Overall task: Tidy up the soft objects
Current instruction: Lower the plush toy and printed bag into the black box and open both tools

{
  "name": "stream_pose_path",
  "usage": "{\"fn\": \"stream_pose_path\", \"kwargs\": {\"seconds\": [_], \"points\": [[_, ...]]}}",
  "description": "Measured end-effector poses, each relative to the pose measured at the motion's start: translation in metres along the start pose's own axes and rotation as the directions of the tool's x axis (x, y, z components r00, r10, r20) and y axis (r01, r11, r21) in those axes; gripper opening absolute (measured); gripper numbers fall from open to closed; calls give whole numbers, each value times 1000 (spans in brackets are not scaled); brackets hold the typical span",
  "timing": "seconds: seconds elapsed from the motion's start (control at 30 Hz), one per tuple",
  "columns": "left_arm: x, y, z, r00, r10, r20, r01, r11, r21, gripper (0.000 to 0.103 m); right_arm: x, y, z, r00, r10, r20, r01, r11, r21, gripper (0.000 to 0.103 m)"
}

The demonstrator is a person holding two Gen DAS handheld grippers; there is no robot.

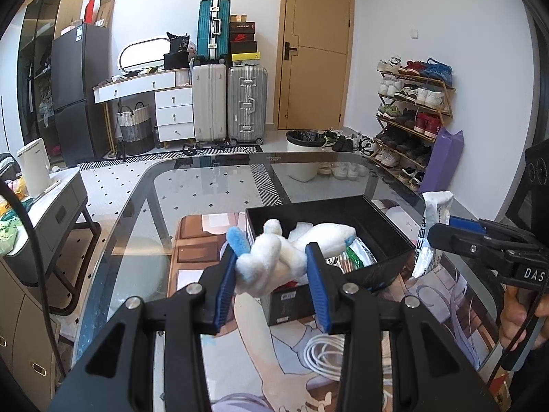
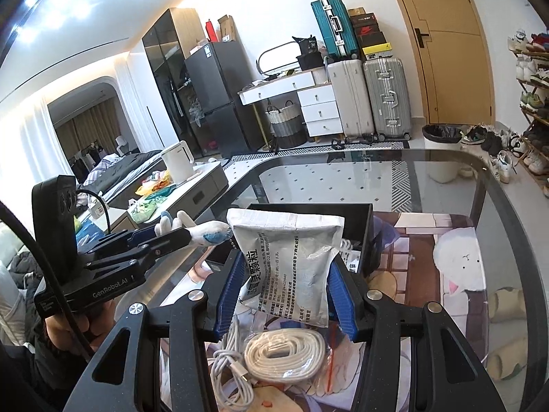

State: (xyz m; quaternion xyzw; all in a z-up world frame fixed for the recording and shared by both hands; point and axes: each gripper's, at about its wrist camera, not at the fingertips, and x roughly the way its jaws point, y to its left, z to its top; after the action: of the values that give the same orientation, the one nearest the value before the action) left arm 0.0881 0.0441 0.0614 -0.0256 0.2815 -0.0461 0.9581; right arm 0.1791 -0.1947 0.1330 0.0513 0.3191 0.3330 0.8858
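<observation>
My left gripper [image 1: 272, 261] is shut on a white plush toy with blue ears [image 1: 274, 257], held in the air just in front of an open black box [image 1: 394, 237] on the glass table. In the right wrist view that toy [image 2: 206, 233] pokes out of the left gripper [image 2: 192, 235] at the left. My right gripper [image 2: 286, 274] is shut on a soft grey-white printed pouch [image 2: 288, 261], lifted over the box's near side [image 2: 369, 237]. The left wrist view shows the same pouch [image 1: 429, 230] hanging from the right gripper [image 1: 429, 235] beside the box. White packets lie inside the box.
A printed mat [image 2: 446, 250] covers the glass table [image 1: 206, 185]. On it, close below my right gripper, lie a coiled cream strap [image 2: 284, 353] in a clear bag and a white cable [image 2: 223, 360]. A side cabinet with a kettle [image 1: 32, 168] stands left of the table.
</observation>
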Motion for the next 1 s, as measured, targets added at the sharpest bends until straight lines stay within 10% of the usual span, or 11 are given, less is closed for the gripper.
{"fn": "stream_pose_path", "kwargs": {"seconds": [1.0], "points": [[52, -17, 10, 1000, 20, -15, -19, 1000, 24, 38, 38, 2, 27, 999, -43, 4, 43, 997, -57, 49]]}}
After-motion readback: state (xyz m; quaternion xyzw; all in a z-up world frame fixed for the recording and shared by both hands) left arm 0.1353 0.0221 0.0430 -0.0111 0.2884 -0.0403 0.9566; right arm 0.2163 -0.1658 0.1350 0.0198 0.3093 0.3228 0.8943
